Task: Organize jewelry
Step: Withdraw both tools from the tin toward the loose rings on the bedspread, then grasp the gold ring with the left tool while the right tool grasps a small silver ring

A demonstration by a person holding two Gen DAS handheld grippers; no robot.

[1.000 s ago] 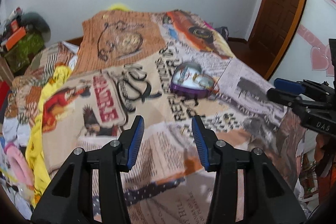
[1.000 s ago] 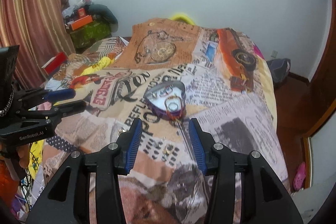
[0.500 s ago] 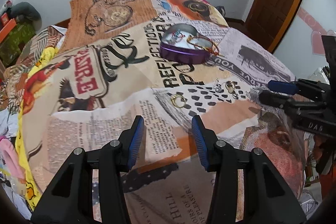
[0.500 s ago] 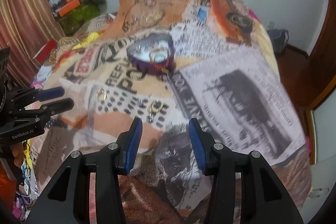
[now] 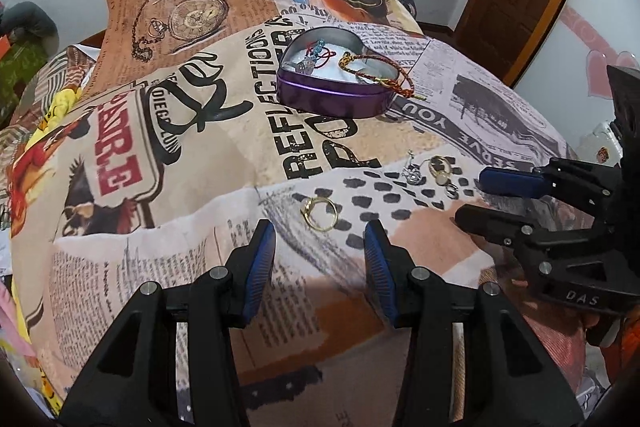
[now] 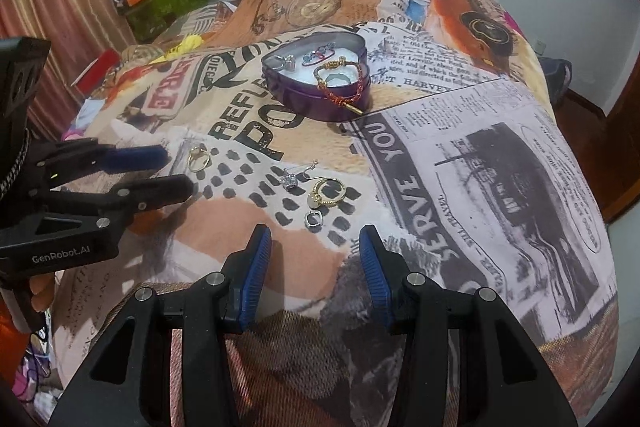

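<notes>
Jewelry: gold ring (image 5: 320,213), small silver pieces (image 6: 312,219) loose on bedspread (image 5: 240,155); purple heart tin (image 5: 332,95) holding bracelets. Both fingers parted, empty.

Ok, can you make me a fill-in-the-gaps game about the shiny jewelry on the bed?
1. The purple tin is shaped like a ____.
2. The red and gold bracelet hangs over the tin's ____.
3. The gold ring lies on the blanket just ahead of the left tongs, which hold ____.
4. The pads of the right tongs are coloured ____.

Missing words: heart; rim; nothing; blue
</notes>
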